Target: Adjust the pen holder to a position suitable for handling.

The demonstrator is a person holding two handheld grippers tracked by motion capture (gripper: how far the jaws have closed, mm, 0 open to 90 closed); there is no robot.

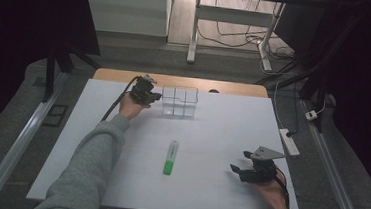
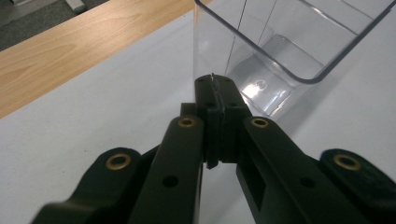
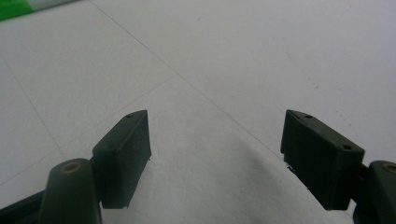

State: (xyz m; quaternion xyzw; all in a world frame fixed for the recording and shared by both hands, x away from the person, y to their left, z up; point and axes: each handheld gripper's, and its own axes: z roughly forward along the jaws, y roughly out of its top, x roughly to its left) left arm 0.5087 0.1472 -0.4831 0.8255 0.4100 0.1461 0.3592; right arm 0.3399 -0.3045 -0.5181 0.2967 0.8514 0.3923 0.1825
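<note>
A green highlighter (image 1: 171,157) lies in the middle of the white tabletop (image 1: 222,122), pointing away from me; its tip also shows as the green highlighter (image 3: 18,8) at the top left of the right gripper view. A clear plastic box (image 1: 179,101) with dividers stands empty at the back. My left gripper (image 1: 157,98) is just left of it. In the left gripper view the left gripper (image 2: 217,88) is shut, tips right at the lower corner of the clear box (image 2: 280,42). My right gripper (image 1: 239,161) hovers low at the front right. Seen in its own view, the right gripper (image 3: 217,123) is open and holds nothing.
A strip of wooden table (image 1: 175,79) runs behind the white surface, also seen as the wooden strip (image 2: 70,51). A white power strip (image 1: 289,141) lies on the floor past the right edge. Desk legs and cables stand farther back.
</note>
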